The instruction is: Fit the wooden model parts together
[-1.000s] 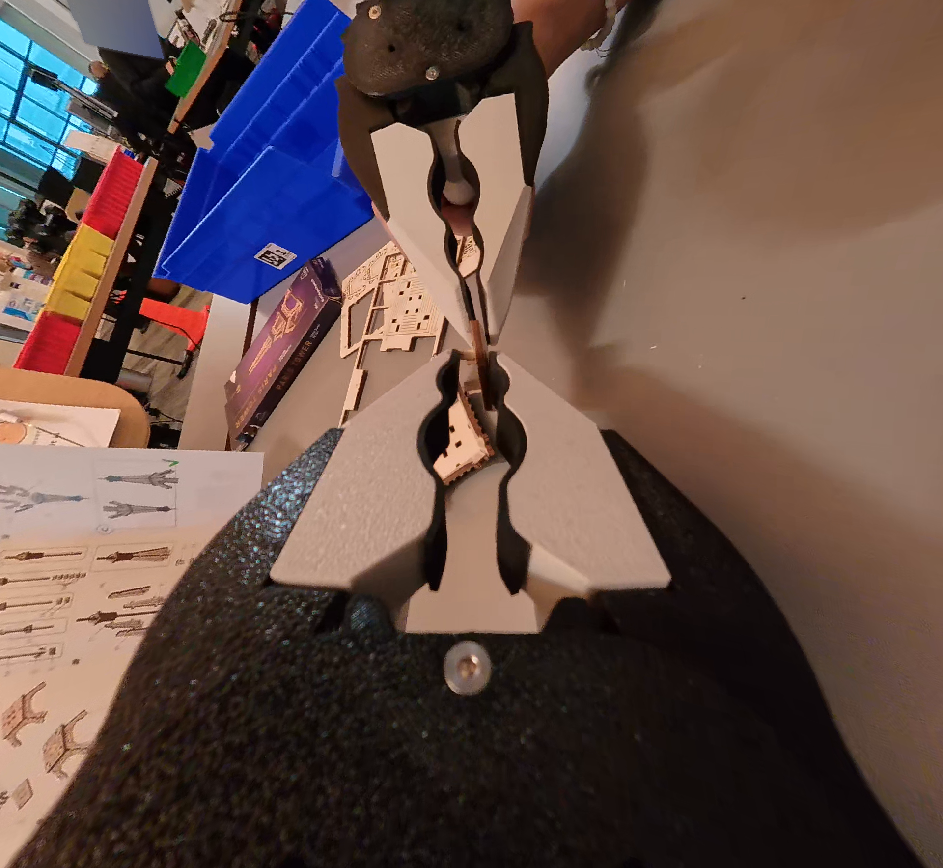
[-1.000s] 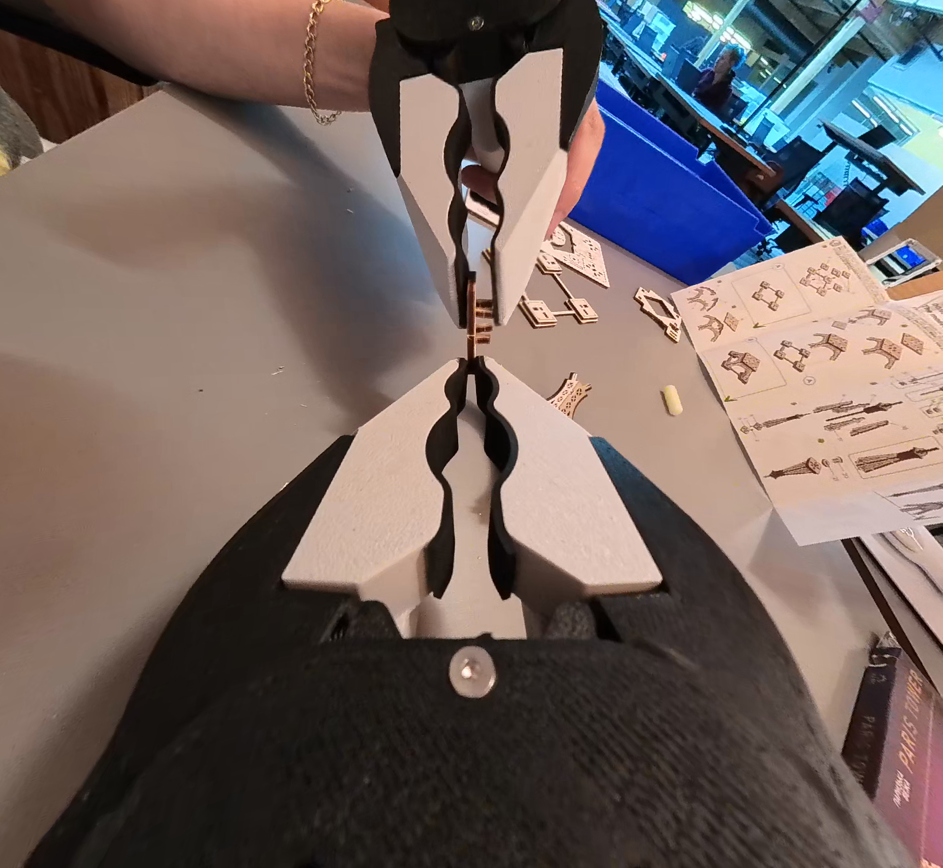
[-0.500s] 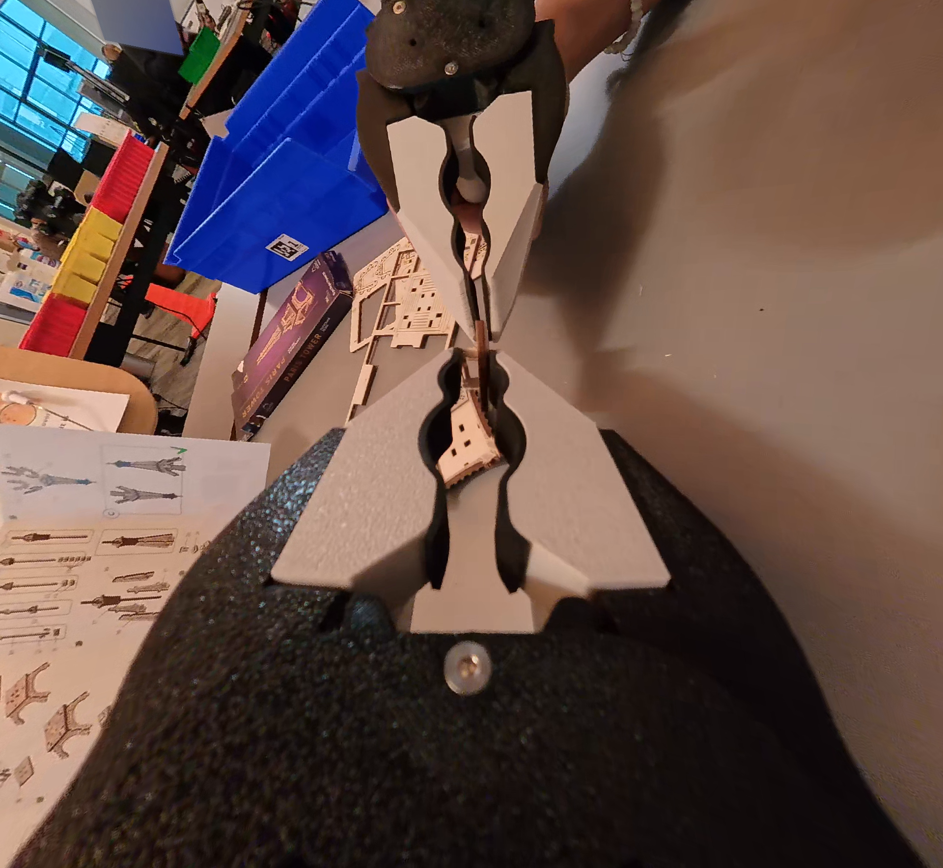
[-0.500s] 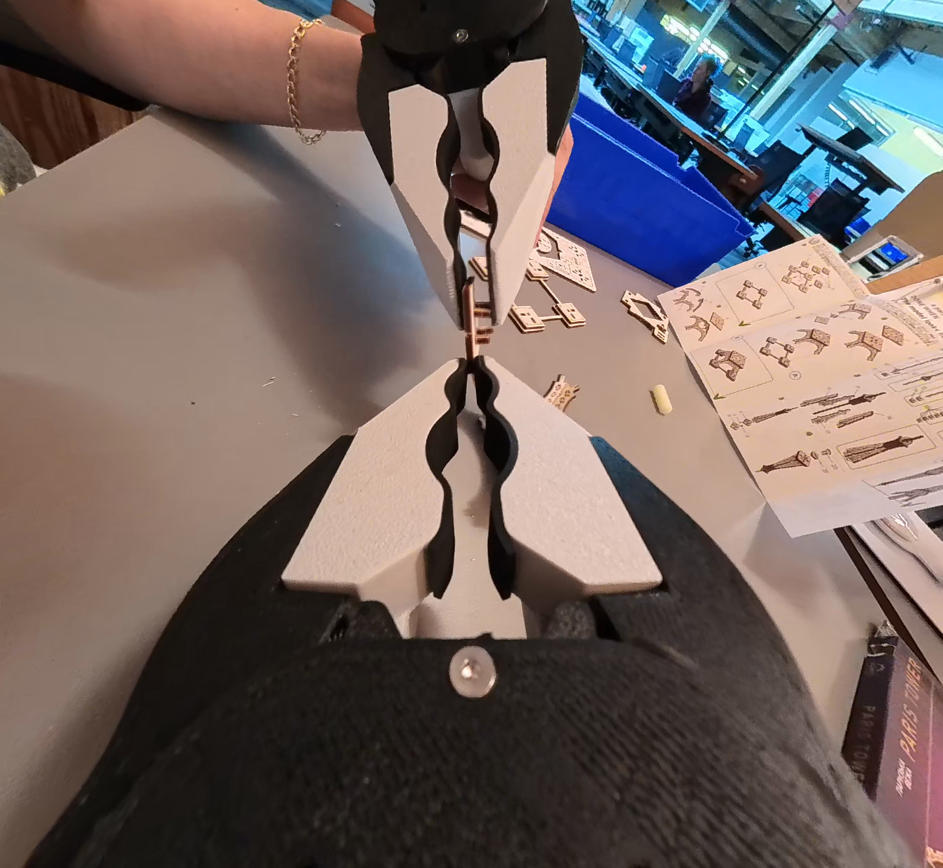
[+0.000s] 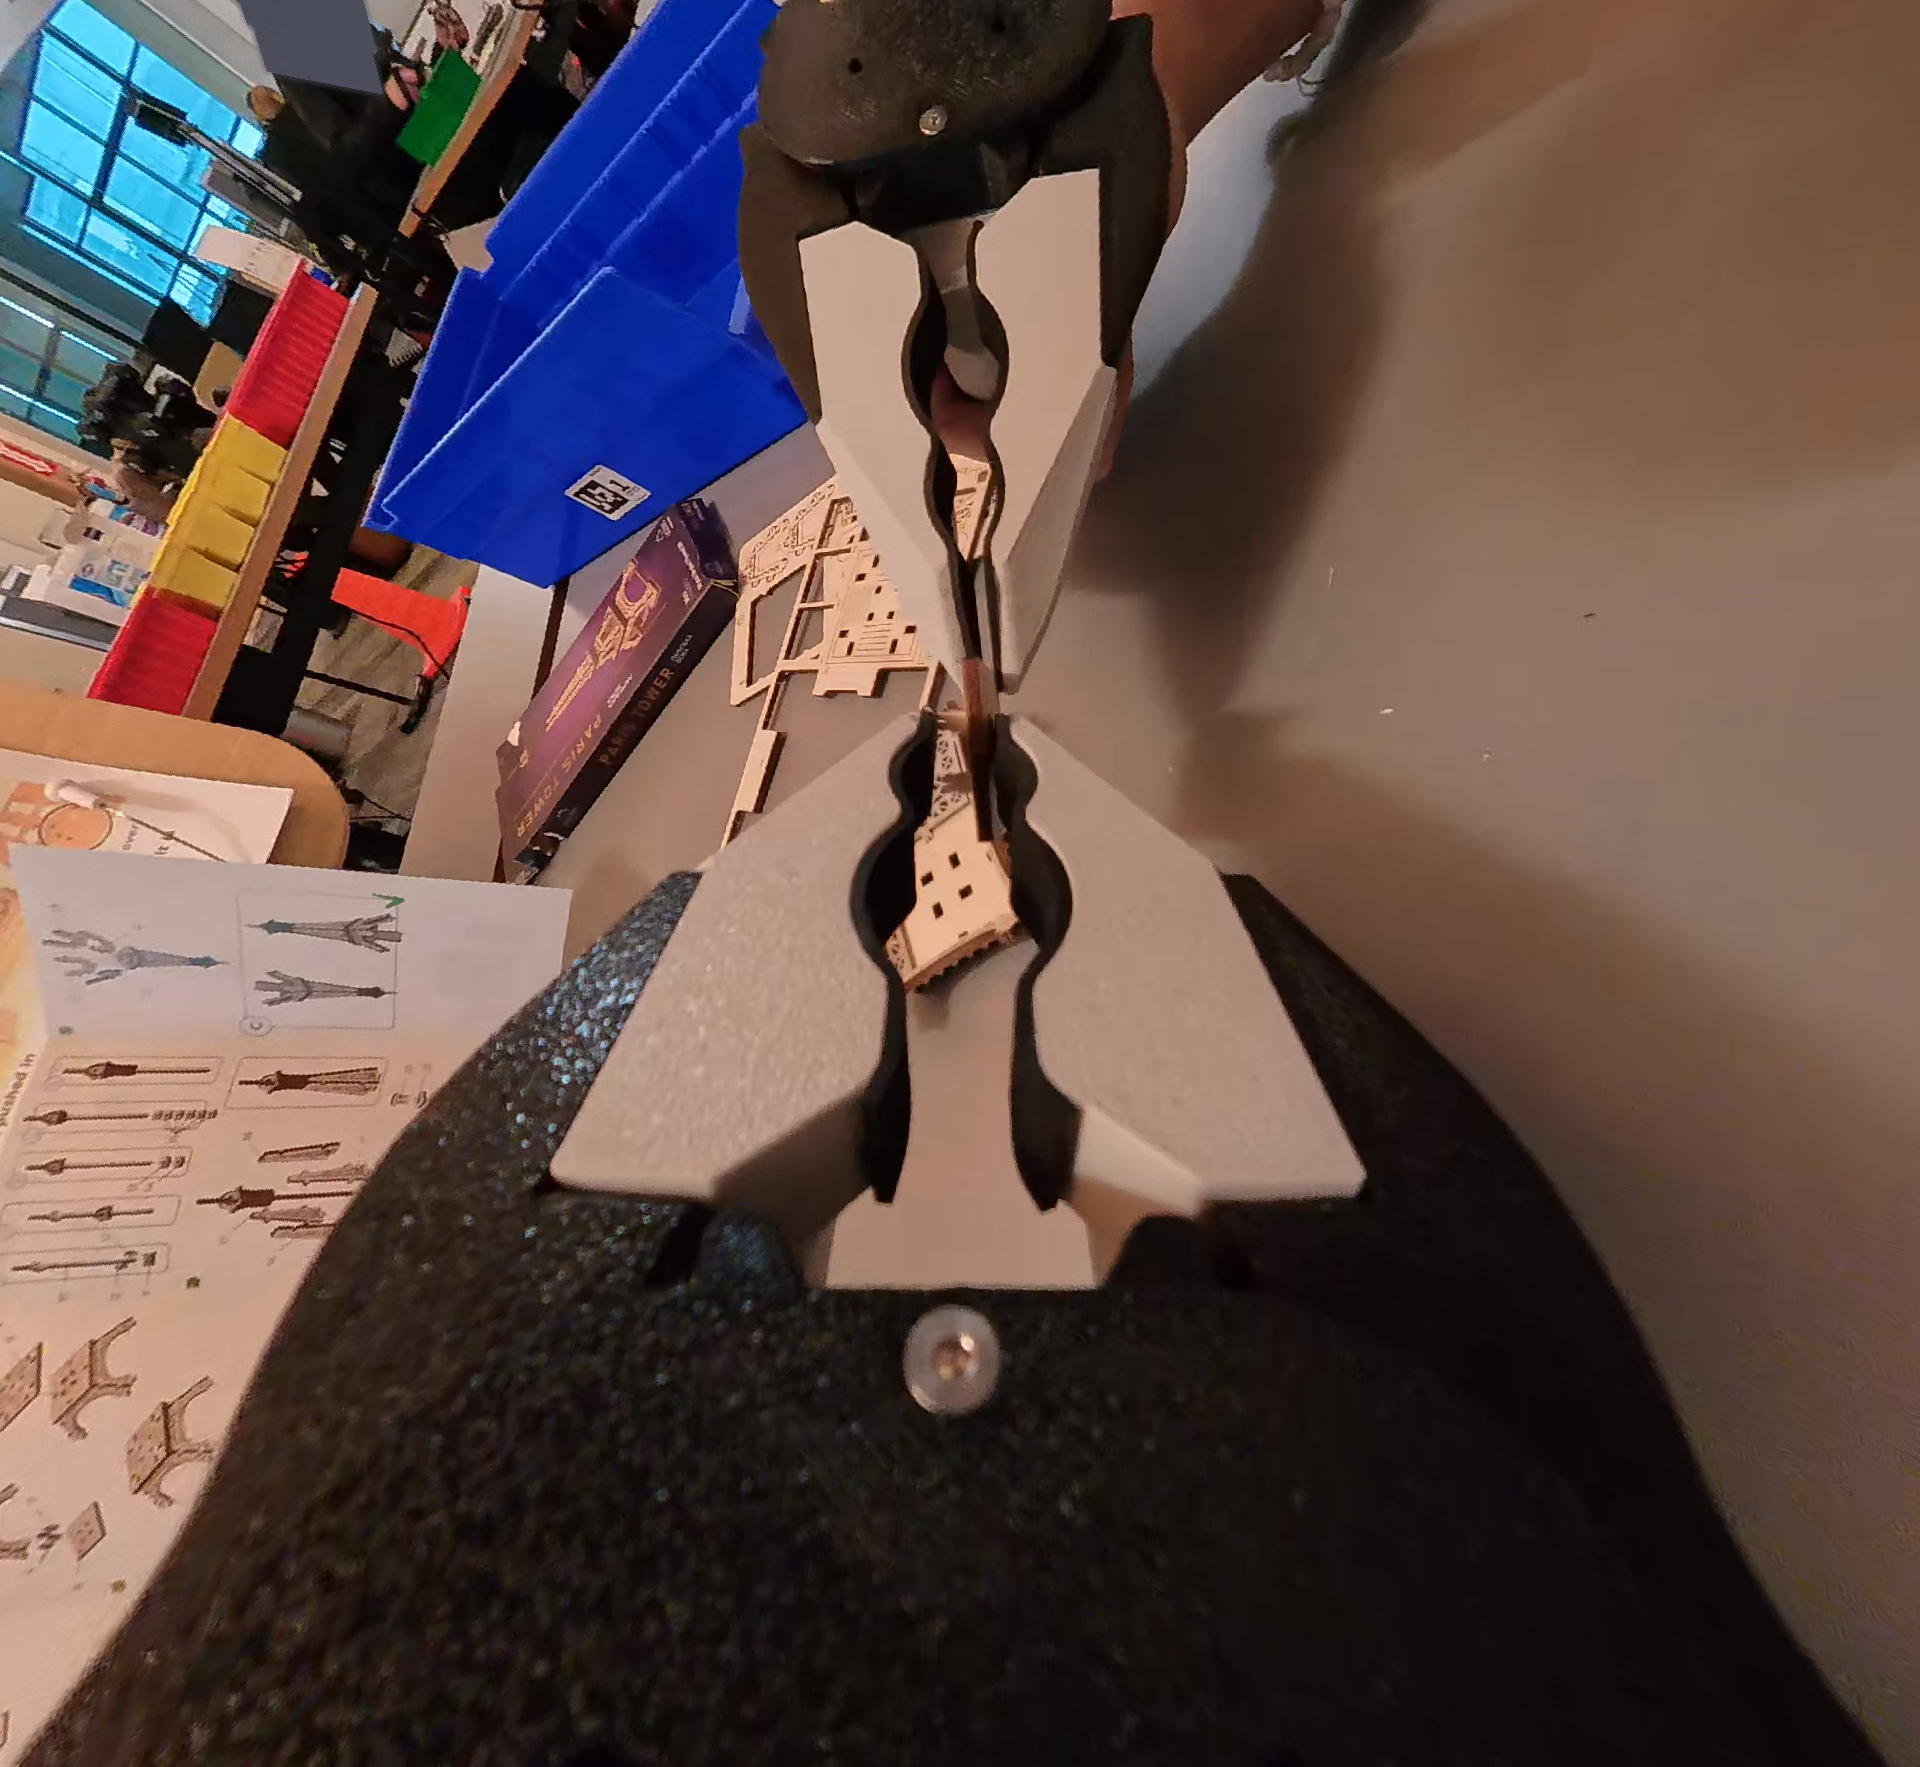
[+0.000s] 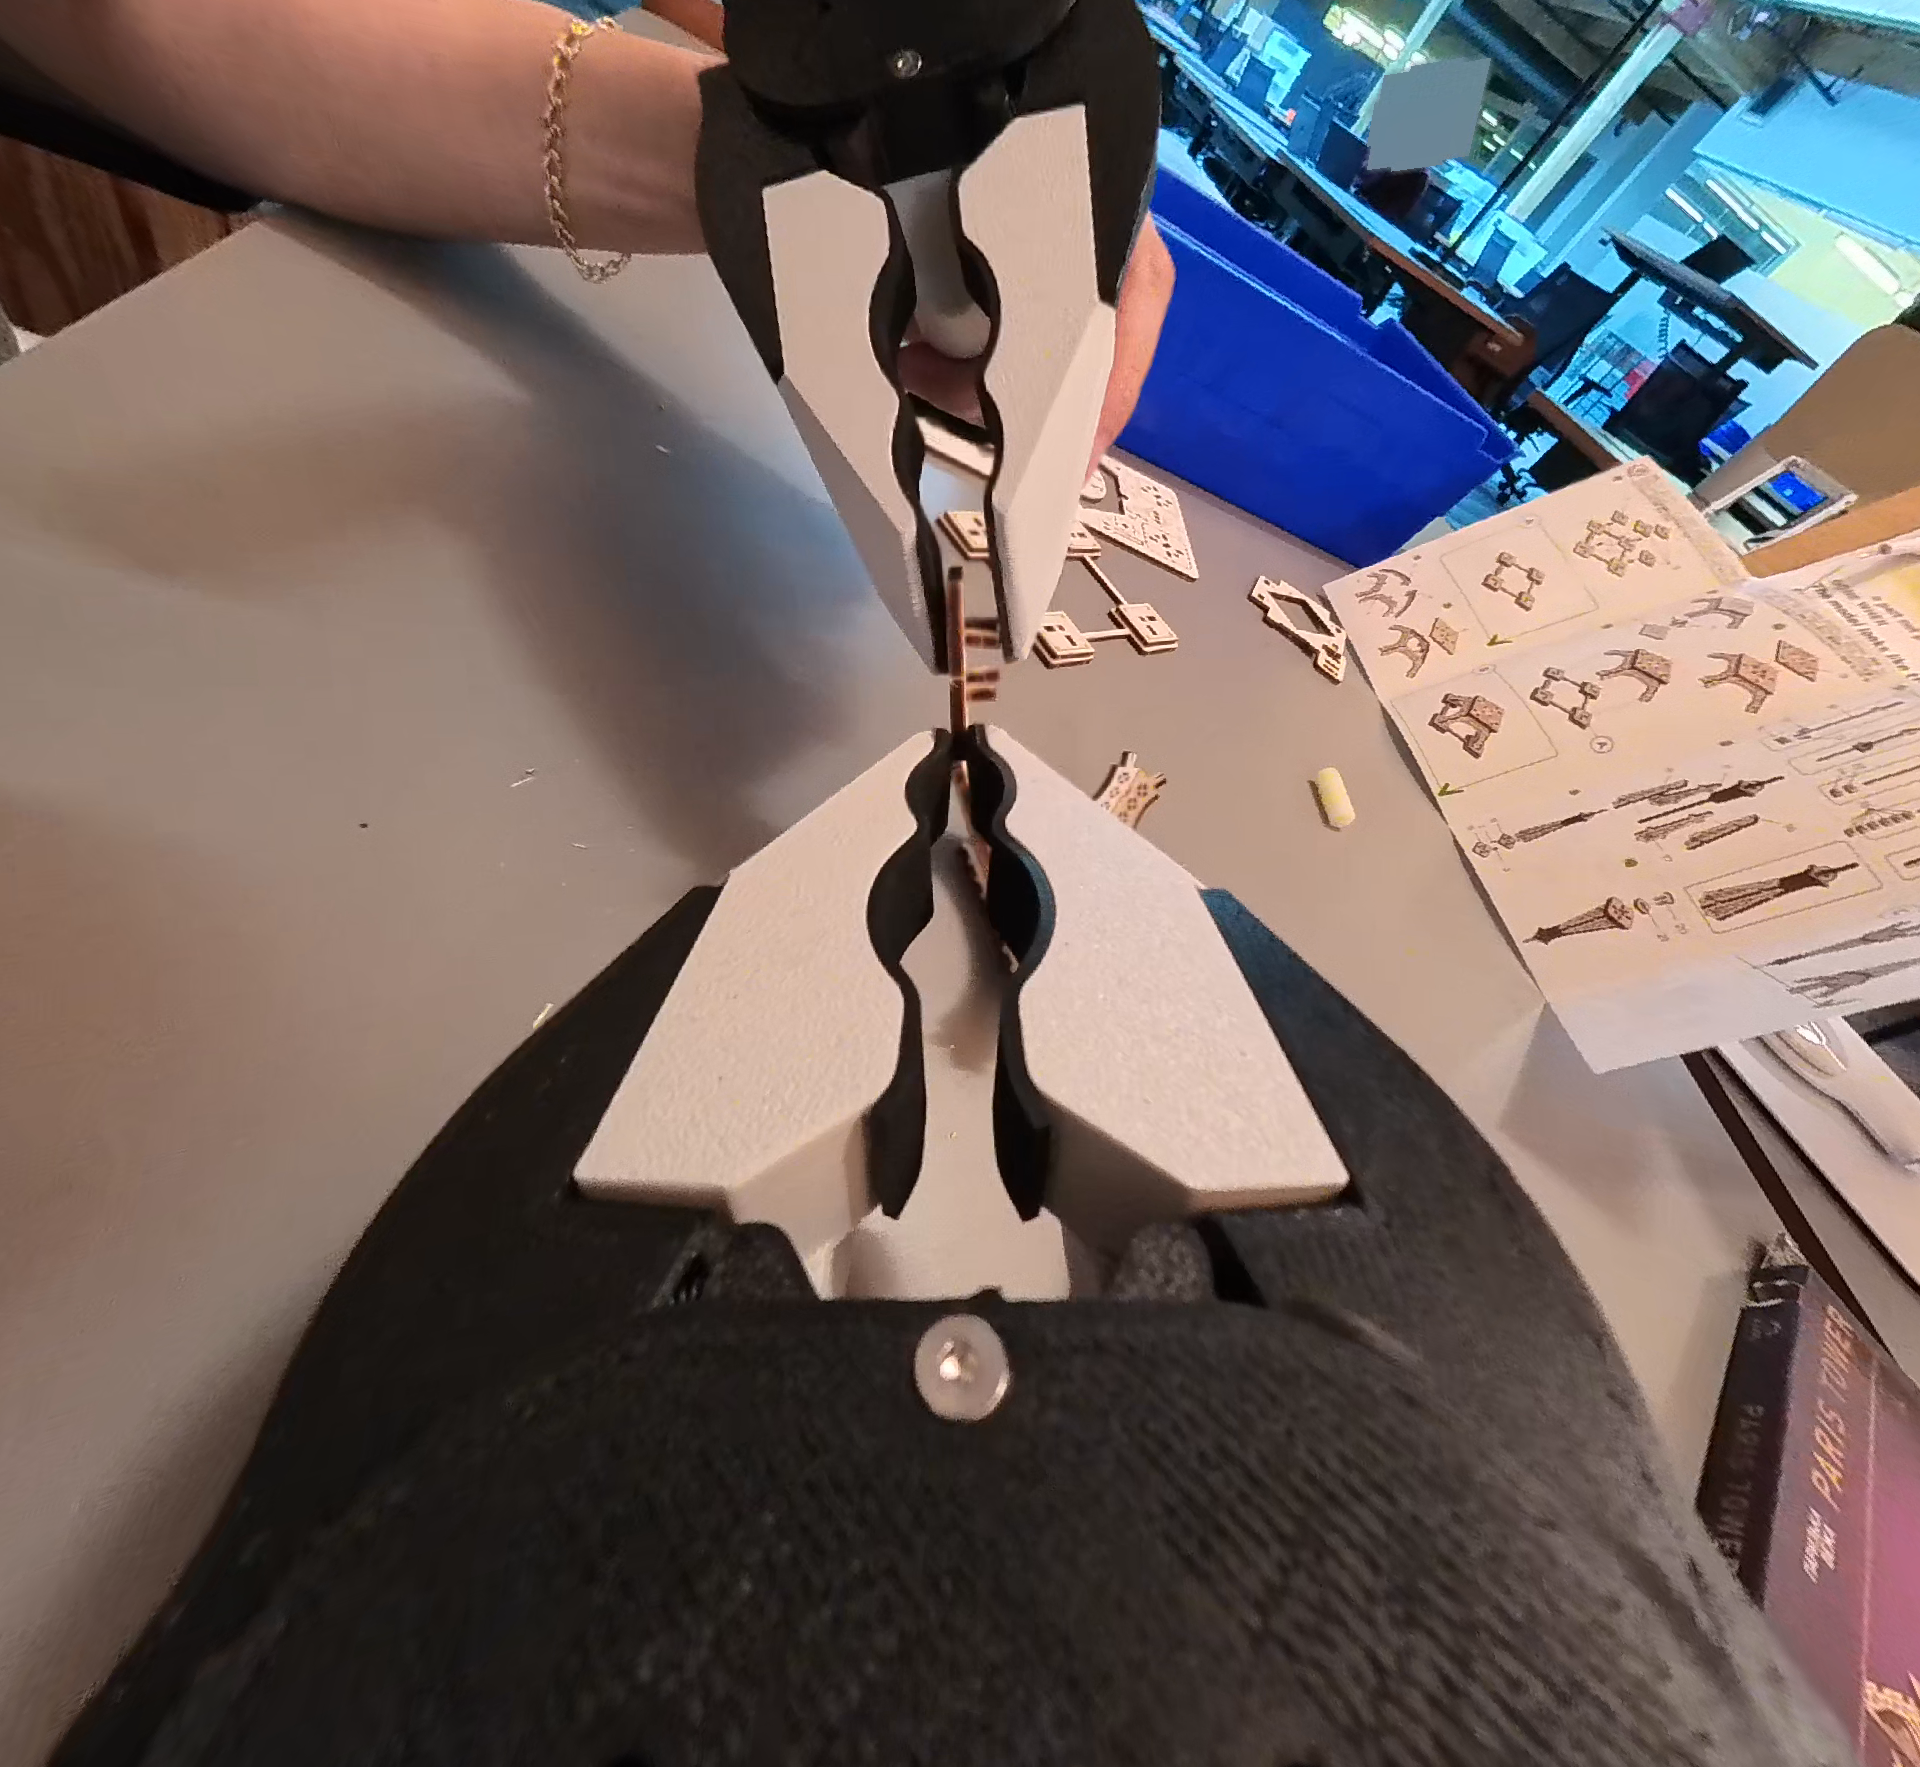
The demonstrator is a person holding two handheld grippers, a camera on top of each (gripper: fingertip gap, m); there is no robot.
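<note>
Both grippers hang tip to tip above the grey table [image 5: 1558, 678]. My left gripper [image 5: 966, 735] is shut on a flat pale wooden part with square holes [image 5: 956, 907]. Its slotted end sticks out of the tips in the right wrist view [image 6: 974, 678]. My right gripper [image 6: 961, 743] is shut on a thin brown wooden part [image 6: 977, 860], seen edge-on. In the left wrist view the right gripper [image 5: 982, 668] comes down from above, and its thin part [image 5: 977, 709] meets the holed part between my left fingers [image 5: 790, 990]. How far they are joined is hidden.
A blue bin [image 5: 582, 387] and a dark box [image 5: 613, 689] stand at the table's far side. Wooden part sheets [image 5: 821, 616], loose parts [image 6: 1299, 621] and a small yellowish cylinder [image 6: 1332, 795] lie on the table. Printed instruction sheets [image 6: 1662, 761] lie beside them. The tips of both grippers are at nearly the same place.
Both grippers have shifted and tilted slightly while staying tip to tip. Each is still shut on its wooden part, and the parts still meet at the tips.
</note>
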